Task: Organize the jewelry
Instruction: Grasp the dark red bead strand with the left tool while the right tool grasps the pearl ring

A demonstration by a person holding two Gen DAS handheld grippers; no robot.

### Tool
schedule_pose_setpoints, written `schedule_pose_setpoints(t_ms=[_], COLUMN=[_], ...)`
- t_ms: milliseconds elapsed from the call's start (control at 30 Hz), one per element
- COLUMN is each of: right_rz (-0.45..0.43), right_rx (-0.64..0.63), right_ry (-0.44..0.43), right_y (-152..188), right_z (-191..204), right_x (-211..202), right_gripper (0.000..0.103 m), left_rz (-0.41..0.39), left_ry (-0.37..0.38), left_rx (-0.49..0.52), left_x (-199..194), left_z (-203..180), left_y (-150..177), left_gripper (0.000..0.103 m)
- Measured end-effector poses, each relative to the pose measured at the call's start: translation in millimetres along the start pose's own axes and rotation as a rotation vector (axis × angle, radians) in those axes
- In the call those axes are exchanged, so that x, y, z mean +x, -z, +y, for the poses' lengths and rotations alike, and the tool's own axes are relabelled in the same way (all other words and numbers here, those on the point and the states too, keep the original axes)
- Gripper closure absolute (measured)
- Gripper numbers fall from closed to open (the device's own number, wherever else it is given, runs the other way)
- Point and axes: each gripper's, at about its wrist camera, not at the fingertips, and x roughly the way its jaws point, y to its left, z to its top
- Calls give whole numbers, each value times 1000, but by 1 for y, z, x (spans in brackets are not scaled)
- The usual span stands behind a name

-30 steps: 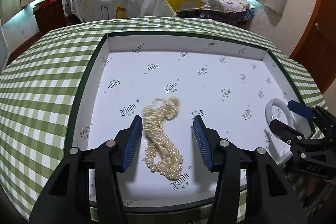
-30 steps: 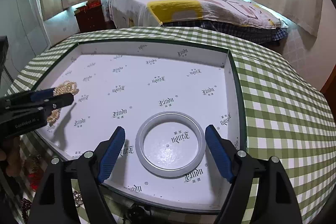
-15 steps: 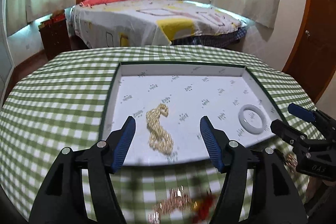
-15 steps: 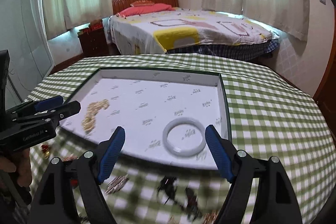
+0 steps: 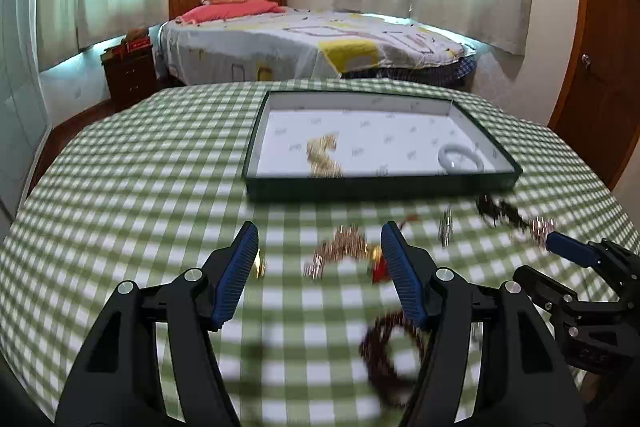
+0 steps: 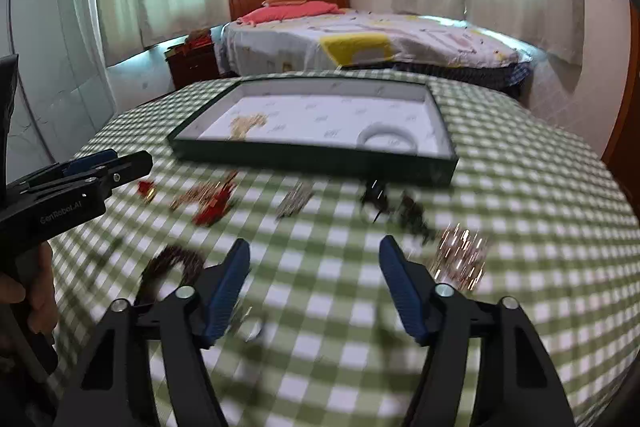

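A dark-rimmed tray [image 5: 380, 185] [image 6: 312, 161] with a white lining holds a pearl necklace [image 5: 323, 157] [image 6: 246, 125] and a white bangle [image 5: 460, 159] [image 6: 386, 139]. Loose jewelry lies blurred on the checked cloth in front of it: a gold chain [image 5: 340, 253], a red piece [image 6: 214, 209], a dark bead bracelet [image 5: 394, 347] [image 6: 170, 265], dark pieces [image 6: 400, 211] and a sparkly piece [image 6: 460, 255]. My left gripper [image 5: 318, 265] is open and empty above the gold chain. My right gripper [image 6: 314, 277] is open and empty above the cloth.
The round table [image 5: 140, 187] has a green checked cloth. A bed [image 5: 312, 47] stands behind it, with a dark nightstand [image 5: 130, 75] to the left and a wooden door [image 5: 600, 47] at the right.
Both grippers have pulled back and up from the tray, leaving the pearl necklace and the bangle inside. The loose jewelry in front of the tray has come into view.
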Motion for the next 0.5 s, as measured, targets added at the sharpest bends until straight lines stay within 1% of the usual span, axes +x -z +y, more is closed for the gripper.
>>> schedule_pose_setpoints(t_ms=[100, 233, 400, 467, 500], right_rz=[20, 41, 54, 66, 72], right_rx=[-18, -48, -80, -86, -88], right_ry=[-29, -63, -69, -67, -67], right_y=[12, 24, 26, 27, 27], right_z=[8, 21, 32, 34, 35], right_x=[2, 6, 9, 12, 13], right_gripper=[46, 48, 48, 50, 53], left_rz=[14, 33, 50, 53, 52], left_ry=[-9, -14, -16, -12, -11], left_rx=[-13, -29, -26, -32, -32], left_x=[-9, -13, -15, -15, -15], left_z=[4, 8, 10, 11, 11], left_y=[16, 31, 42, 43, 43], left_gripper=[41, 41, 41, 41, 41])
